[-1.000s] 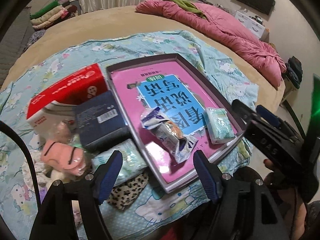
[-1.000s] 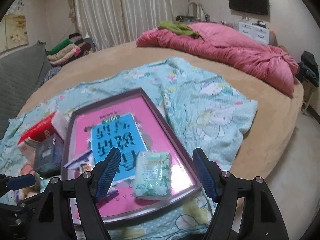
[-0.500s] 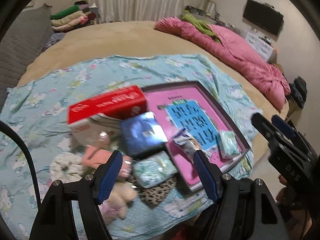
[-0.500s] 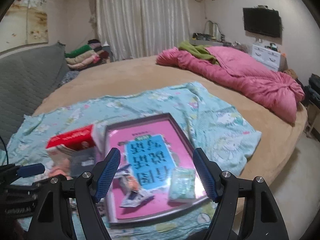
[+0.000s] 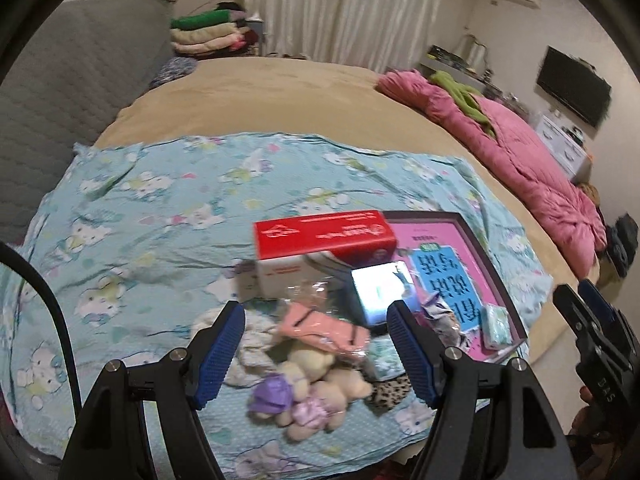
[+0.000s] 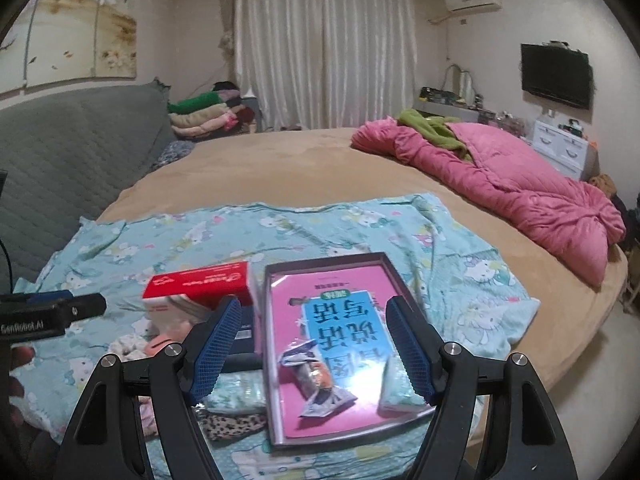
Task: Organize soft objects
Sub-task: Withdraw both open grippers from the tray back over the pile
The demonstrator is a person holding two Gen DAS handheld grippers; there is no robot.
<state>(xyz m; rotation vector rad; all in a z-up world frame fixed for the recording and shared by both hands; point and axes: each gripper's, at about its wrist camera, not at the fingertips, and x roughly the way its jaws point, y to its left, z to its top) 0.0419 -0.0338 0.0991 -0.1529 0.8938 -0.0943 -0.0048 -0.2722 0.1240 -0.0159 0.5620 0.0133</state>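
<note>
The left gripper (image 5: 316, 354) is held above the near edge of the bed, its jaws spread wide with nothing between them, and it is aimed down at a heap of soft things. In that heap a cream plush toy (image 5: 320, 376) with purple parts is seen lying on the light-blue cartoon-print sheet (image 5: 160, 220), with a pink item in clear wrap (image 5: 320, 326) resting on top of it; a white patterned cloth (image 5: 252, 344) lies just left of these, and a leopard-print piece (image 5: 390, 394) and a pale green tissue pack (image 5: 382, 356) are partly covered at the right. Much of this heap is blurred, so finer detail cannot be made out. Behind it stand a red-and-white box (image 5: 324, 240) and a dark box (image 5: 380, 292) whose top is washed out by glare. Further right a dark-rimmed tray (image 6: 332, 262) holding a pink booklet (image 6: 292, 308) is laid on the sheet; on it lie a crinkled snack wrapper (image 6: 316, 380) and a second green tissue pack (image 6: 400, 392), the latter partly hidden behind a finger. The right gripper (image 6: 314, 350) is poised over this tray, its jaws likewise apart and empty; its body is cut off at the right edge of the left wrist view. The bed (image 6: 280, 160) is round and tan, with a pink quilt (image 6: 520, 196) bunched at the far right, a grey padded headboard (image 6: 60, 144) at the left, folded blankets (image 6: 204, 116) and white curtains (image 6: 320, 48) behind, and a wall television (image 6: 556, 76).
</note>
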